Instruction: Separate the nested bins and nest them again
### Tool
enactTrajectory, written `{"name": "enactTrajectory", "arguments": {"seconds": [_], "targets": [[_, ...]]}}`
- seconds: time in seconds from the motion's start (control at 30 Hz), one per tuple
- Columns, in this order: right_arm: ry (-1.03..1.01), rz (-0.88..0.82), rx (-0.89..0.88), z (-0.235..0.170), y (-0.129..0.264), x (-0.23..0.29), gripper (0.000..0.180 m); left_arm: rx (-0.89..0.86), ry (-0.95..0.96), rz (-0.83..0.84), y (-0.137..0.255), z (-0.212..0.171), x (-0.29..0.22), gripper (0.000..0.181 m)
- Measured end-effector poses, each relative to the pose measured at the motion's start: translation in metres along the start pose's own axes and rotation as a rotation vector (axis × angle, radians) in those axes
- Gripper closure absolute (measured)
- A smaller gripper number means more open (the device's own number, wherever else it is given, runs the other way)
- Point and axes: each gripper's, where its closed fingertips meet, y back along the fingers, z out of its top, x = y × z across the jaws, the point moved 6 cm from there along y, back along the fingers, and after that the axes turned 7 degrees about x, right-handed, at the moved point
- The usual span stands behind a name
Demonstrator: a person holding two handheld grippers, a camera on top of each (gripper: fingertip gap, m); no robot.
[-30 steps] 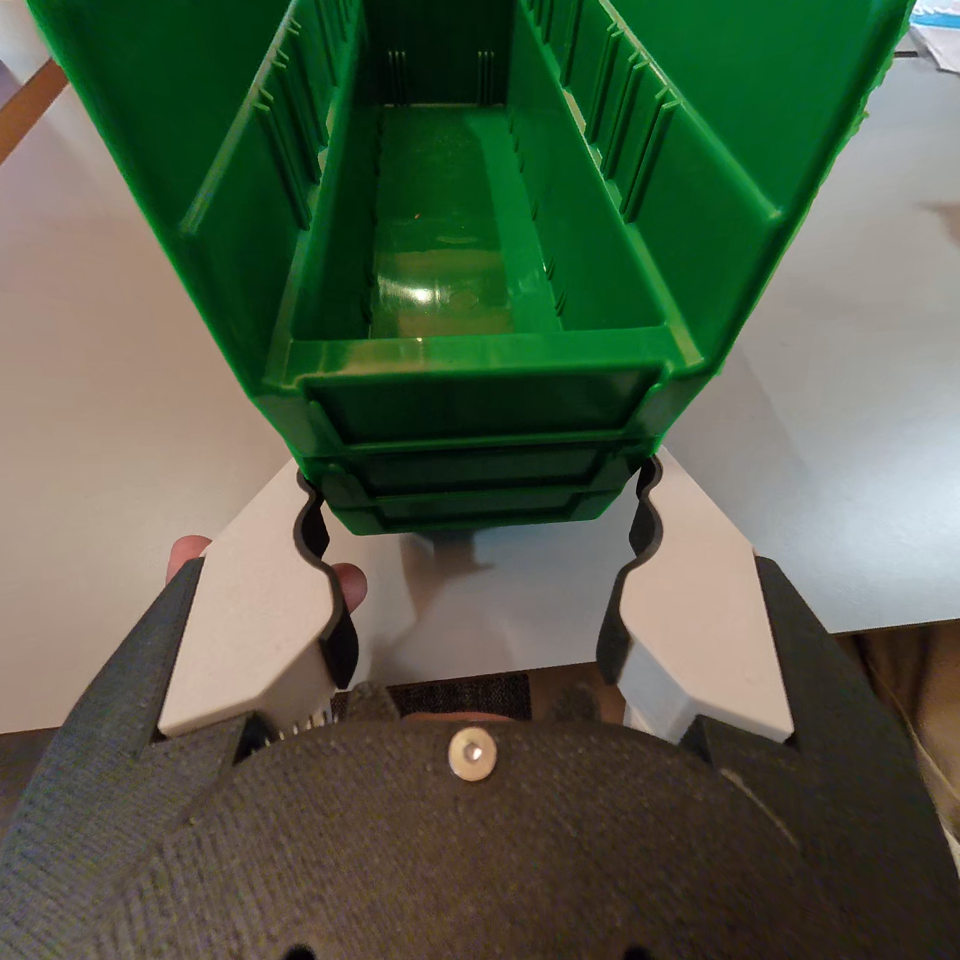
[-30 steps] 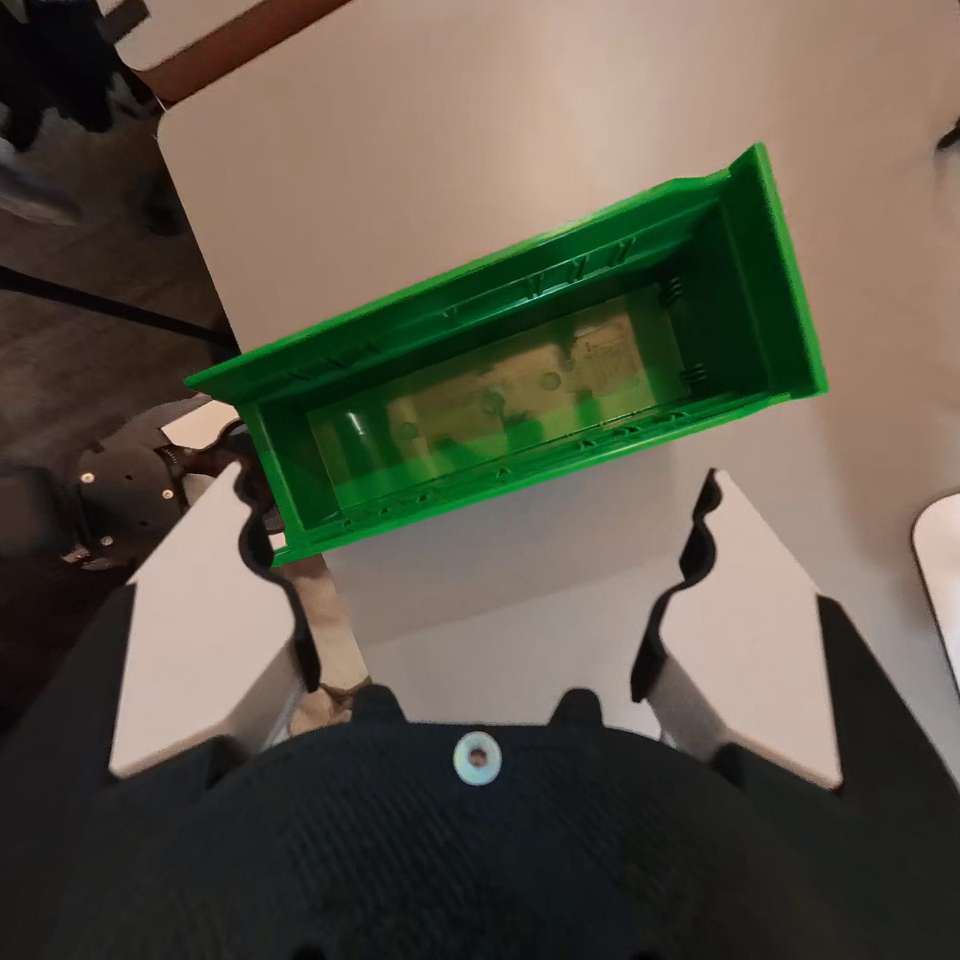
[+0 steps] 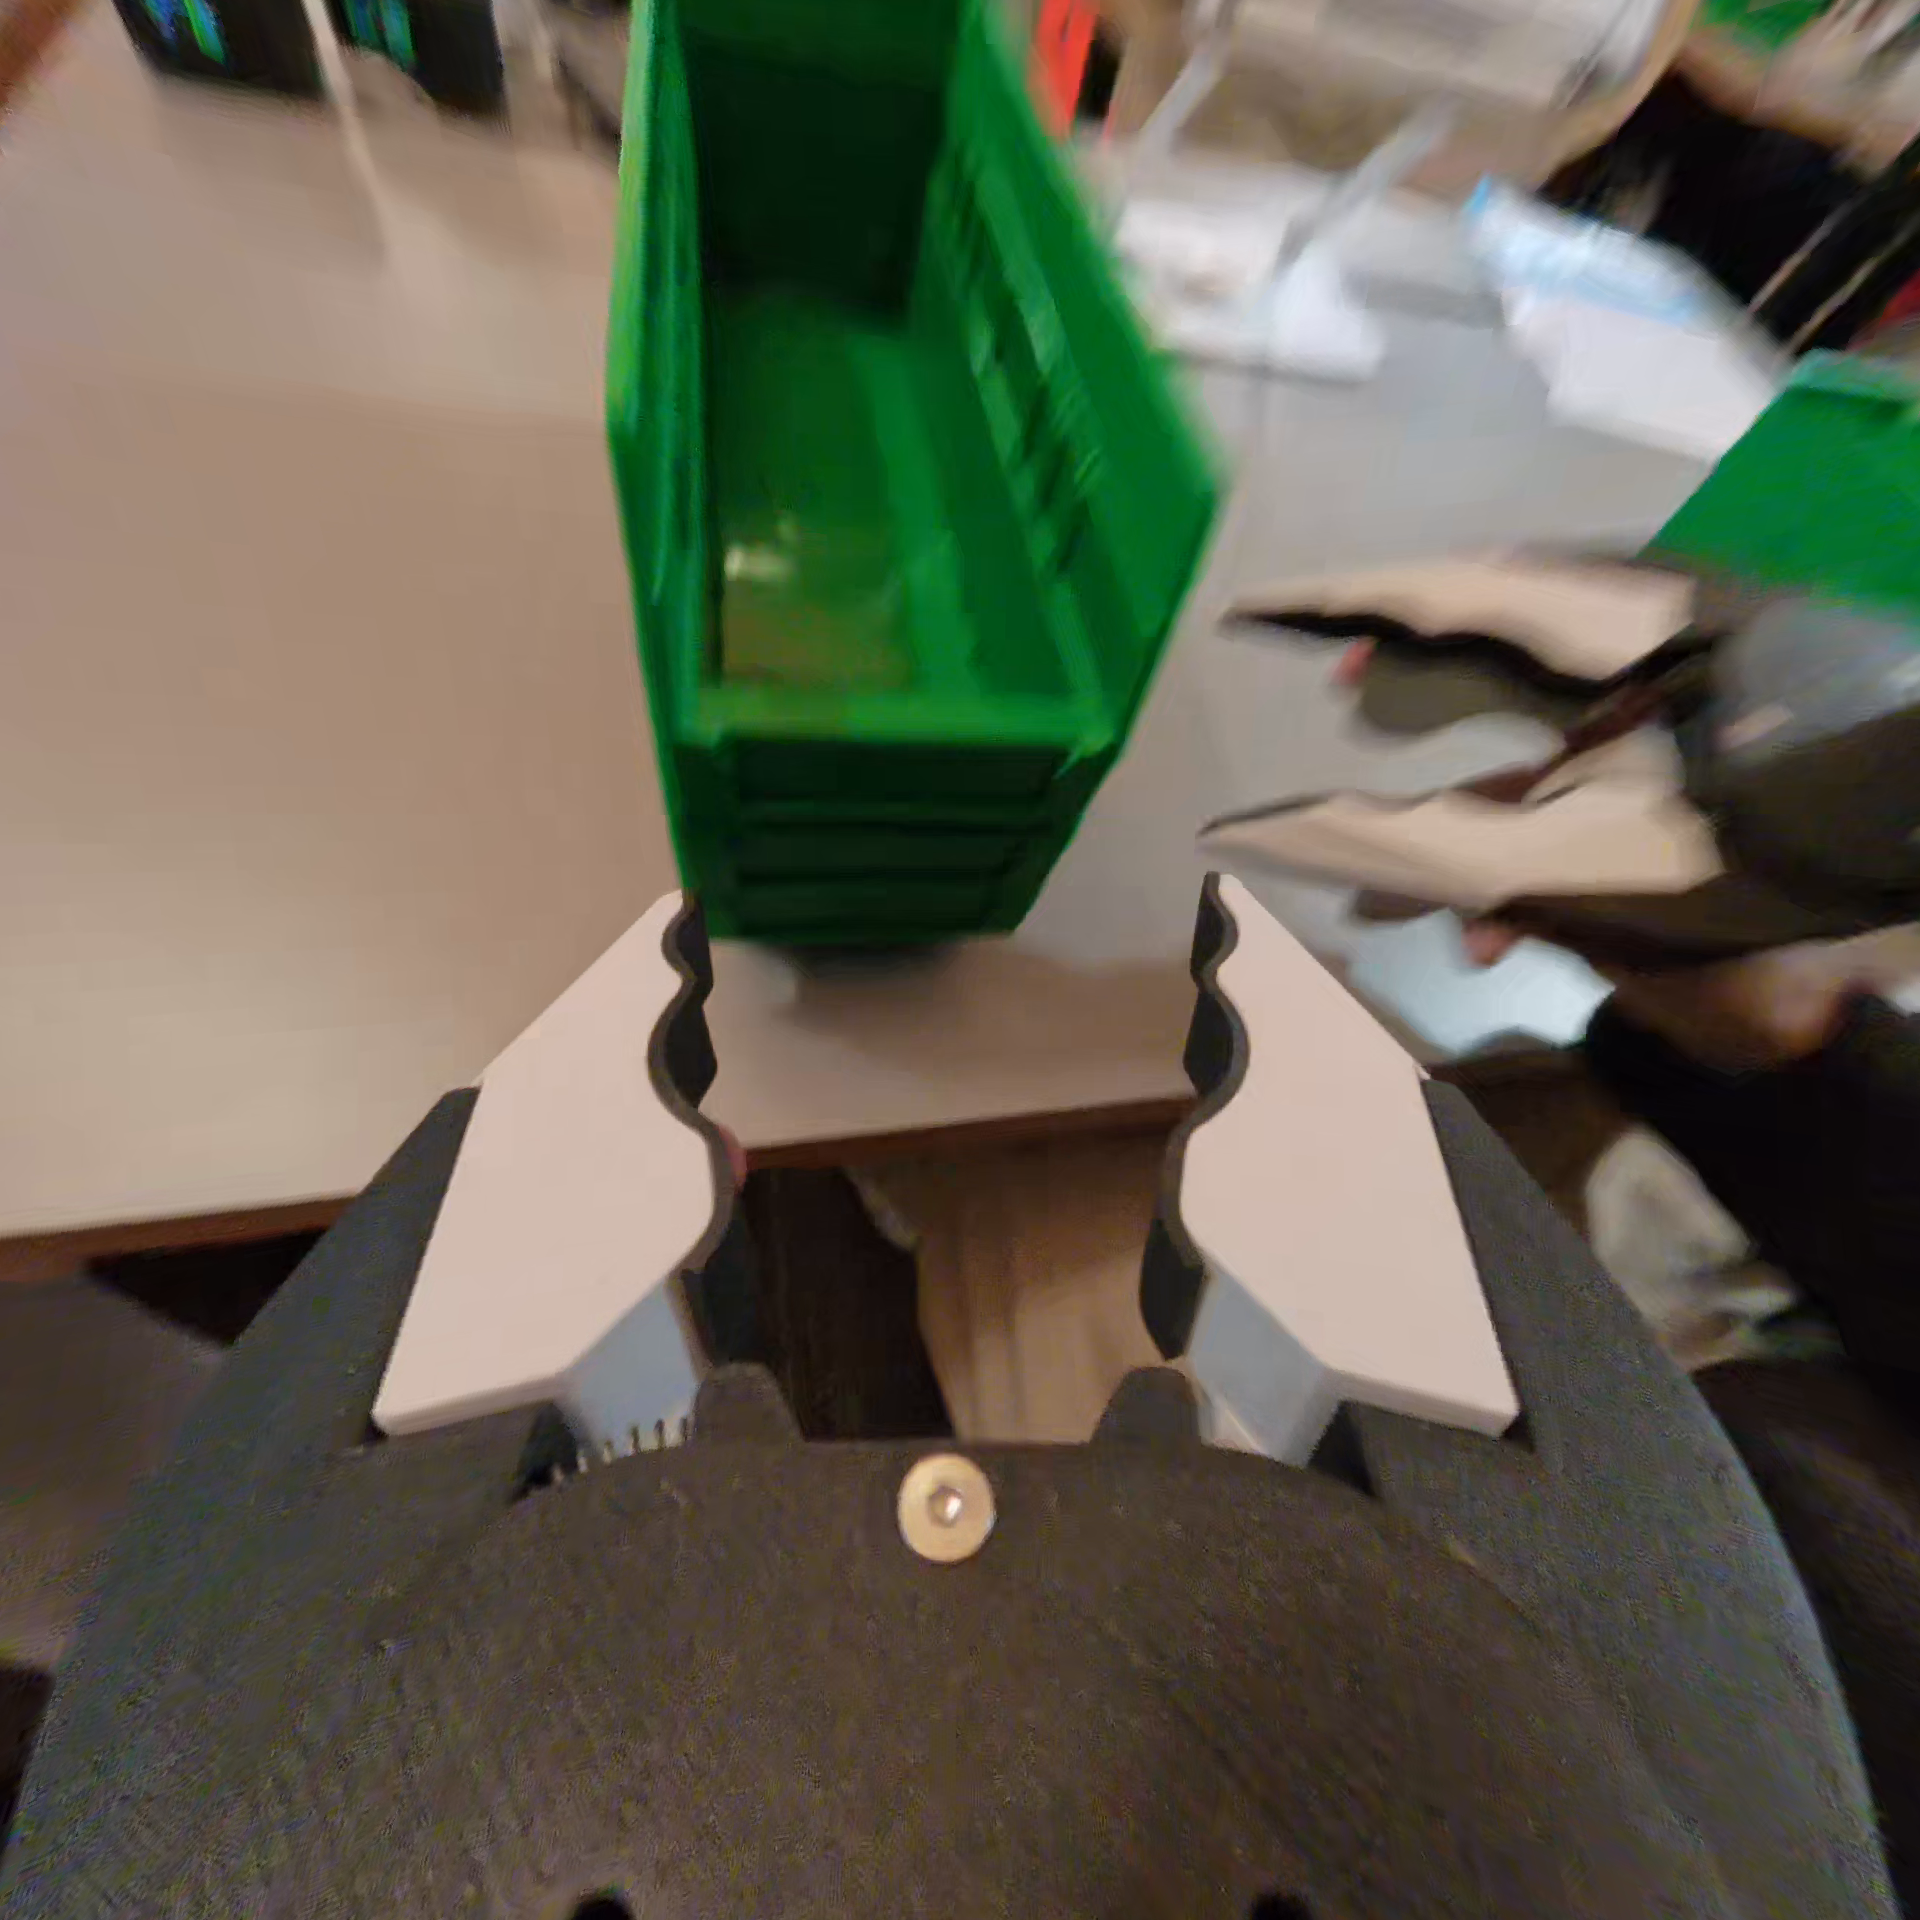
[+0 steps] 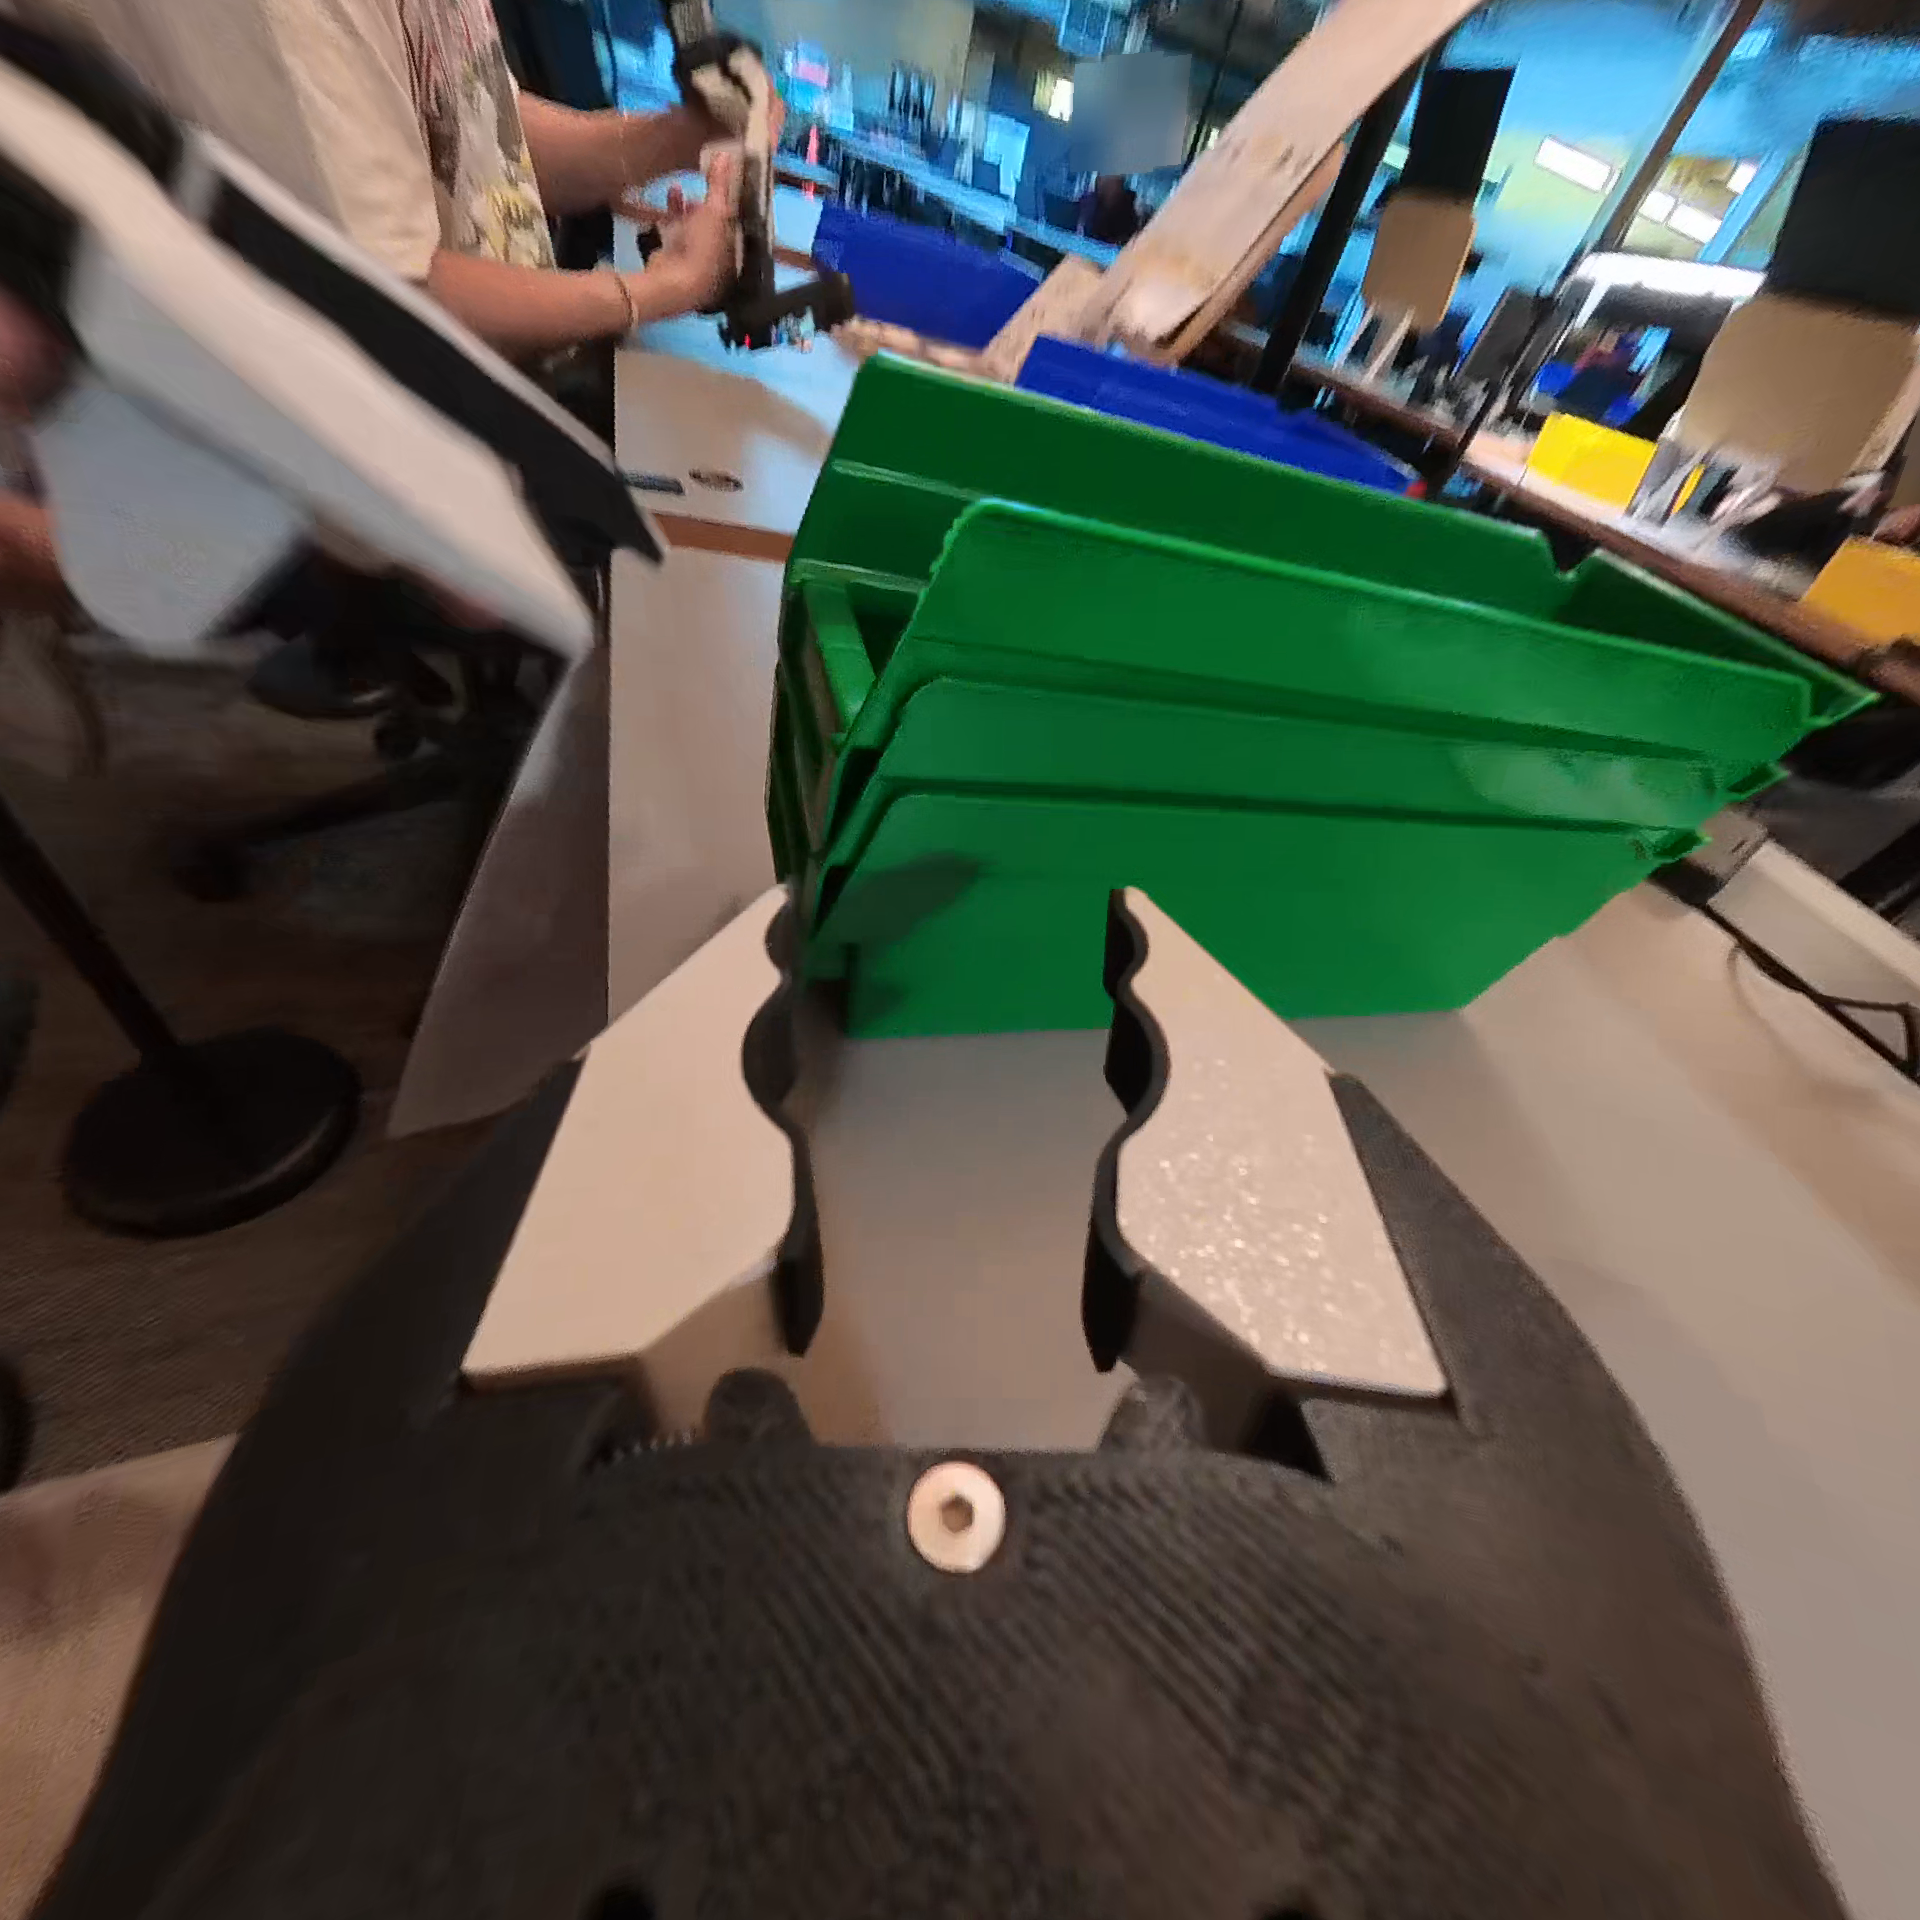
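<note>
A stack of nested green bins (image 3: pixel 894 520) stands on the pale table (image 3: pixel 312 727) near its front edge. My left gripper (image 3: pixel 951 920) is open and empty, its fingertips just short of the stack's front end. In the right wrist view the stack (image 4: pixel 1299 831) shows from its long side, with the upper bins tilted. My right gripper (image 4: pixel 951 914) is open and empty, low over the table at the stack's near front corner. It also shows blurred in the left wrist view (image 3: pixel 1351 727), right of the stack, fingers pointing at it.
A blurred green shape (image 3: pixel 1818 499) sits at the right edge. A blurred white and black slab (image 4: pixel 312 416) fills the upper left. A person (image 4: pixel 468 156) stands behind the table. Blue bins (image 4: pixel 1143 405) and yellow bins (image 4: pixel 1590 457) lie farther back. A cable (image 4: pixel 1818 997) runs on the right.
My left gripper has drawn back from the stack's front end. My right gripper has dropped from above the bins to table level beside the stack, with its jaws narrower.
</note>
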Motion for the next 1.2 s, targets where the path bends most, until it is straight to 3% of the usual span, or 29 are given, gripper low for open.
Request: {"name": "enactTrajectory", "arguments": {"seconds": [0.03,0.17,0.27,0.43,0.5,0.53,0.73,0.83,0.87,0.9,0.93,1.1,1.2], "targets": [[-0.002,-0.005,-0.032,-0.003,0.0,0.002,0.126,-0.051,-0.013,0.007,0.01,0.014,-0.011,0.089],[-0.045,0.0,-0.118,-0.013,-0.002,0.006,0.132,0.016,-0.146,0.184,0.013,0.083,-0.027,0.081],[-0.03,-0.043,-0.233,-0.007,0.007,0.007,0.145,0.238,-0.3,0.246,-0.023,0.124,-0.025,0.069],[0.026,-0.058,-0.211,-0.008,0.004,0.013,0.139,0.526,-0.398,0.399,-0.086,0.164,0.008,0.069],[0.056,-0.076,-0.225,-0.007,0.006,0.016,0.141,0.59,-0.351,0.343,-0.103,0.168,0.007,0.068],[0.069,-0.086,-0.234,-0.007,0.007,0.017,0.142,0.616,-0.324,0.303,-0.109,0.169,0.004,0.084],[0.1,-0.116,-0.248,-0.007,0.008,0.02,0.143,0.712,-0.268,0.208,-0.123,0.164,-0.006,0.126],[0.079,-0.118,-0.251,-0.007,0.009,0.018,0.143,0.685,-0.236,0.171,-0.119,0.175,-0.005,0.112],[0.069,-0.118,-0.254,-0.007,0.009,0.016,0.143,0.665,-0.228,0.143,-0.116,0.179,-0.007,0.085],[0.06,-0.118,-0.255,-0.007,0.009,0.015,0.143,0.653,-0.217,0.118,-0.114,0.182,-0.008,0.071],[0.052,-0.117,-0.253,-0.007,0.009,0.015,0.143,0.651,-0.207,0.096,-0.113,0.182,-0.01,0.08],[0.041,-0.116,-0.258,-0.007,0.01,0.013,0.143,0.793,-0.311,0.208,-0.128,0.152,0.0,0.074],[0.057,-0.121,-0.263,-0.007,0.011,0.015,0.145,0.783,-0.324,0.244,-0.133,0.151,0.002,0.077]]}}
